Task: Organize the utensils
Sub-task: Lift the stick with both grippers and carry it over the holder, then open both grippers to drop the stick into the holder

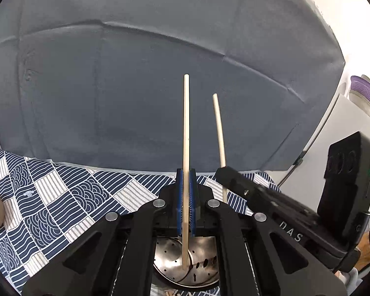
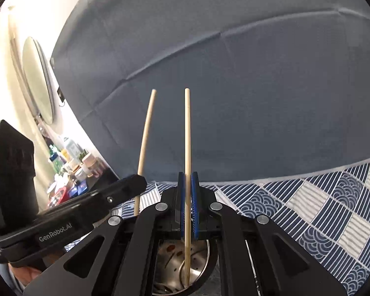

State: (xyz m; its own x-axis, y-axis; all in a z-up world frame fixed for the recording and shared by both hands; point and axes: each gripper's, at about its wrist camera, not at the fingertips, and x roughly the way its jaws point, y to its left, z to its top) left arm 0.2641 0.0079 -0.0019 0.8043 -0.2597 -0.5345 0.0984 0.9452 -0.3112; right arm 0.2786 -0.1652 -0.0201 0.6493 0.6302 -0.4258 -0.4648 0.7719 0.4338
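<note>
The left gripper [image 1: 186, 197] pinches a thin, smooth wooden chopstick [image 1: 186, 128]. The right gripper [image 2: 188, 204] pinches another chopstick [image 2: 187, 133] (round, pale). Both stand over a shiny metal holder [image 1: 199, 266] with holes.

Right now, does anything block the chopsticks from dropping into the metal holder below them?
Nothing visible does. Each chopstick already has its lower end inside the perforated metal holder, clamped between shut jaws; the holder's mouth shows no obstruction.

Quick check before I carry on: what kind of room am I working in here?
Probably a lived-in home room, perhaps a dining corner: a patterned tablecloth, a perforated steel utensil holder, and a cluttered shelf of bottles and jars.
</note>
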